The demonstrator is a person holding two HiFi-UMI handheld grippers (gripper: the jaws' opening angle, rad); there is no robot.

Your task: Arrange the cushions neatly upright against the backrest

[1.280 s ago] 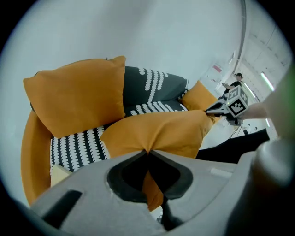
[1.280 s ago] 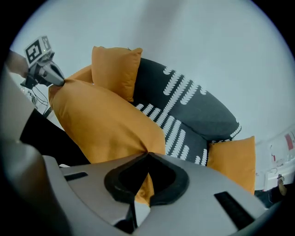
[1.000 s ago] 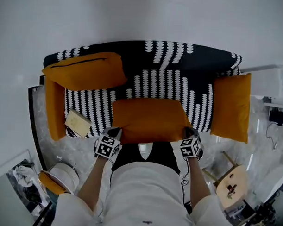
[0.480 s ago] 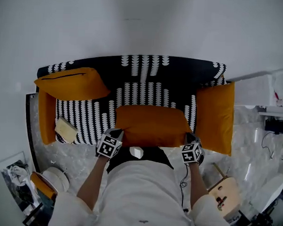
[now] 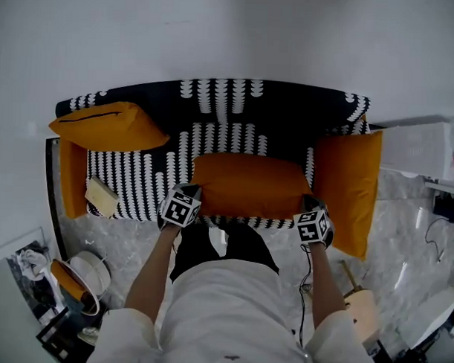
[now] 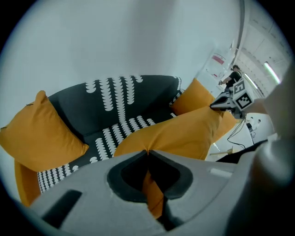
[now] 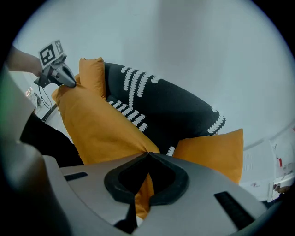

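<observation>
A pale cream block, a book or box, lies on the left end of the sofa seat. The floor is grey marble. At lower left is a round white object, touching something orange. A wooden stool stands lower right. A white cabinet stands against the plain white wall.

- Living-room setup, prob. a staged one. Here's what shows it:
- Black sofa w/ white pattern, backed to a plain white wall.
- Orange cushions at both ends, mid cushion over the seat.
- Marble-look floor.
- Near right: small wooden stool; cables trailing by a white unit, so more studio than home.
</observation>
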